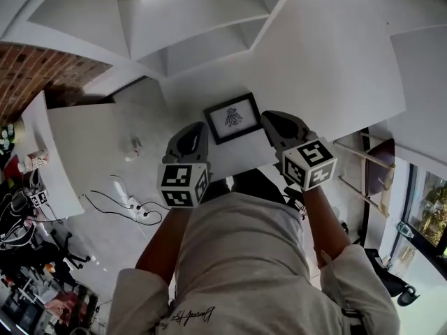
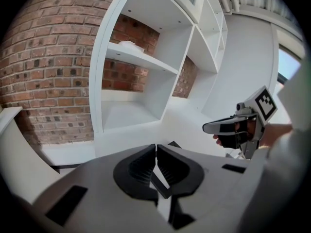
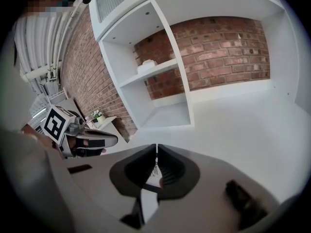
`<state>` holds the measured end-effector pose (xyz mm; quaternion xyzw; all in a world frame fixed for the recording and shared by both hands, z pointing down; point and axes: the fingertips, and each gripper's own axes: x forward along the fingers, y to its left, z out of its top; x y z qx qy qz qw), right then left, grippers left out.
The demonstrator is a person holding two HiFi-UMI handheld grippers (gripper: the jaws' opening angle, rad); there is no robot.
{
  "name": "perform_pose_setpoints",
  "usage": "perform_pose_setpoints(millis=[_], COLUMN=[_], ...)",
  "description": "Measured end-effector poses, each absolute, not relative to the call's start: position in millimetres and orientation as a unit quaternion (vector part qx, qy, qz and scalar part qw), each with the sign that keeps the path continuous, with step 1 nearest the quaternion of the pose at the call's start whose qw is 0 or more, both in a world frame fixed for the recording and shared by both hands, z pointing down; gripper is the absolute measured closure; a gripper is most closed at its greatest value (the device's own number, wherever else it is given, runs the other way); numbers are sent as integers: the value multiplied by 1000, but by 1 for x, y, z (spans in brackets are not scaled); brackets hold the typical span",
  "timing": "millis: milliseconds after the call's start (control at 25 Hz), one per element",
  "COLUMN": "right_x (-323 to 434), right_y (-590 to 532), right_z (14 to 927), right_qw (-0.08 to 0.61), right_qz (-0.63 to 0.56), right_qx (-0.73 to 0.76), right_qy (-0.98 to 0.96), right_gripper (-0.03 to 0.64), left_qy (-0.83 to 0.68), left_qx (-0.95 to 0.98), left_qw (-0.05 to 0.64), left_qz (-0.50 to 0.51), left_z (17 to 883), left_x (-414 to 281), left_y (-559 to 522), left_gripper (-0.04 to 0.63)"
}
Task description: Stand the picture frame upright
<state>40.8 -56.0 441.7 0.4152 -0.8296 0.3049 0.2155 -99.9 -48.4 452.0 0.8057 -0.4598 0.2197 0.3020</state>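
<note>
A black picture frame point(image 1: 232, 118) with a white mat and a small dark drawing lies flat on the white table point(image 1: 328, 61), just ahead of both grippers. My left gripper point(image 1: 198, 128) hovers by the frame's near left corner with its jaws shut and nothing between them point(image 2: 156, 147). My right gripper point(image 1: 274, 121) hangs at the frame's near right side, jaws also shut and empty point(image 3: 156, 147). Part of the frame point(image 3: 153, 173) shows below the right gripper's jaws. The frame's black edge point(image 2: 161, 184) shows below the left gripper's jaws. Neither gripper visibly touches the frame.
White open shelving point(image 2: 141, 57) stands against a brick wall point(image 2: 48, 67) behind the table. Left of the table, a power strip with cables point(image 1: 133, 204) lies on the floor. A low white side table point(image 1: 42, 159) stands there too, and a chair point(image 1: 380, 166) sits to the right.
</note>
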Motion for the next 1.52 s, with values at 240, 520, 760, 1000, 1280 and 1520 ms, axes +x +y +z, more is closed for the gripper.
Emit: perform_pose_setpoints(millis=[240,520,760,1000,1280,1520], right_x=[40,43,48,49,46,45], right_y=[-57,-57,-56,-54,-55,-56], right_z=[460,487,507,523,548,554], right_qw=[215,235,257,293,308,315], right_qz=[320,328,319,322,335,340], right_qx=[408,399,399,383,368,361], right_qy=[-828,-823,-821,-815,-811,-809], right_gripper=[586,586,586,559,511,511], left_qy=[-466,-464,-462,-462,-464,-466], left_qx=[792,783,780,765,752,743], left_qw=[332,350,348,370,391,408], left_qz=[215,221,239,253,258,253], left_z=[471,491,505,524,541,547], left_x=[-101,-99,-95,-93,-89,-87], left_y=[-45,-43,-41,-33,-29,-30], left_gripper=[574,574,550,491,479,476])
